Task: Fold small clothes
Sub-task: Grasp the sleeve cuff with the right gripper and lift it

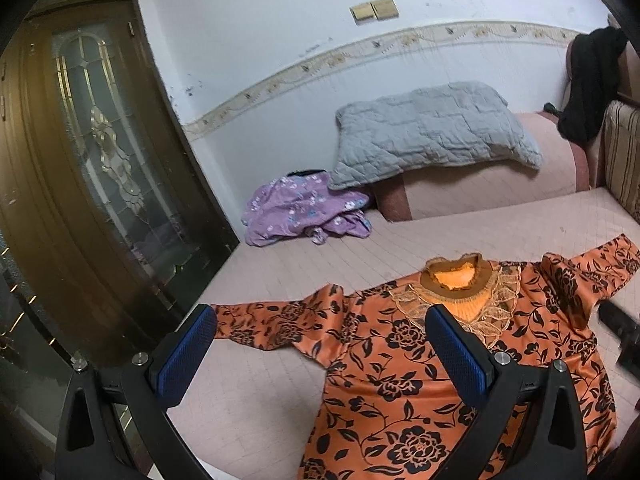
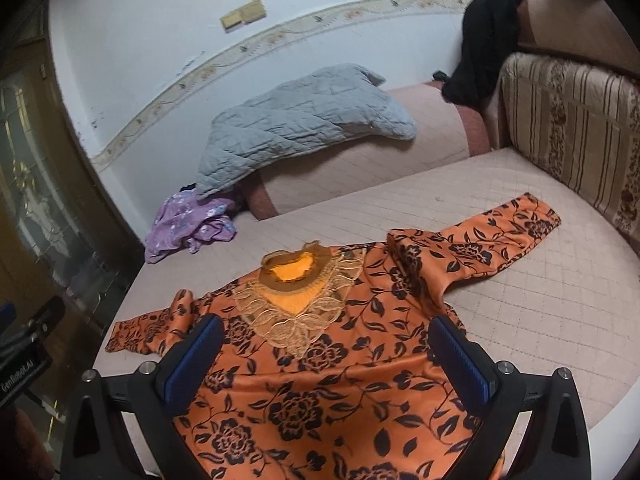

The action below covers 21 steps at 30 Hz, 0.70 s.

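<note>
Nearest, both tools hang above the work with nothing between their blue pads: left gripper (image 1: 320, 356) released, jaws spread wide over the top's left sleeve and shoulder; right gripper (image 2: 328, 360) likewise released, jaws wide over the chest. The orange floral top (image 2: 332, 364) lies face up and spread flat on the pink quilted mattress (image 2: 540, 320), neck pointing away, lace collar (image 2: 296, 312) showing. Left sleeve (image 1: 260, 320) runs out toward the mattress edge by the wooden door (image 1: 88, 160); right sleeve (image 2: 492, 240) angles up toward the striped headboard (image 2: 580, 136), stopping short of it. Bare mattress lies open to the right of the top and beyond the collar. Farther back, a crumpled purple garment (image 2: 188, 224) sits at the mattress's far left corner, well apart from the top. Behind it, a grey quilted pillow (image 2: 304, 124) overhangs a raised pink ledge. Black cloth (image 2: 488, 40) hangs at the far right corner against the wall.
</note>
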Tool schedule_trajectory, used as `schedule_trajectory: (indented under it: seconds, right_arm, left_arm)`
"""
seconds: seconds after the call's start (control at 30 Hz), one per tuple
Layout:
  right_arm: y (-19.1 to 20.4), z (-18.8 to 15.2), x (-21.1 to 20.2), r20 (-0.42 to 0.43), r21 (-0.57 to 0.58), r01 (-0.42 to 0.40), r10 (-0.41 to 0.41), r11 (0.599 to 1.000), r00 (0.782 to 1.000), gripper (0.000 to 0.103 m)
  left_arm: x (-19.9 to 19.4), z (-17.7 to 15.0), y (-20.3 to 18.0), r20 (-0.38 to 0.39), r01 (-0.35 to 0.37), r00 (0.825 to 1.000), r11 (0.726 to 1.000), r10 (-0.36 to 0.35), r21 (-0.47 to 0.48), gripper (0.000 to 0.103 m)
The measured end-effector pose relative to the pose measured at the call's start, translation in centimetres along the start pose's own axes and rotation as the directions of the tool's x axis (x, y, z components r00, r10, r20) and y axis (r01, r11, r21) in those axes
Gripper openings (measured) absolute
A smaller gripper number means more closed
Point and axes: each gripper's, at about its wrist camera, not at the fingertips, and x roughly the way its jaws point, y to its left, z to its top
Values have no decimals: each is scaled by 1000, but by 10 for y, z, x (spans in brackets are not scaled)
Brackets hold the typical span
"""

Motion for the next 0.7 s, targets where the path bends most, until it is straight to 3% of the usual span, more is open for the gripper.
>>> schedule_trajectory:
  seconds: [0.17,0.23,0.33,0.37,0.4,0.5,0.57,0.6,0.7]
  right_arm:
    - [-68,24,55,-39,154,47,-42,987,998,103]
    - [-106,33,78,-53,239,64,-53,969,997,103]
    - [-185,39,110,-85,409,117,-89,905,992,103]
    - [-213,38,117,-104,485,134,-95,864,990,102]
    - [-243,36,122,-105,574,130,-85,809,991,100]
    - [-306,37,133,-35,720,54,-42,692,999,91]
    - [-332,38,144,-30,751,51,-44,658,999,84]
    - [-341,39,151,-36,761,54,-41,646,999,77]
    - [-354,47,169,-16,762,48,-55,646,998,72]
  left_arm:
    - [60,-15,-24,-83,58,995,998,-57,2,103]
    - [102,-30,-38,-160,122,980,993,-122,-9,103]
    - [162,-59,-60,-295,194,936,981,-193,-27,103]
    - [178,-68,-67,-330,201,923,979,-199,-28,103]
    - [193,-77,-74,-354,199,915,980,-195,-27,103]
    - [219,-96,-86,-365,202,910,979,-198,-29,103]
    - [230,-103,-90,-389,208,899,978,-202,-28,103]
    - [239,-106,-95,-424,210,883,977,-199,-22,103]
    - [252,-108,-96,-457,245,856,968,-243,-56,103]
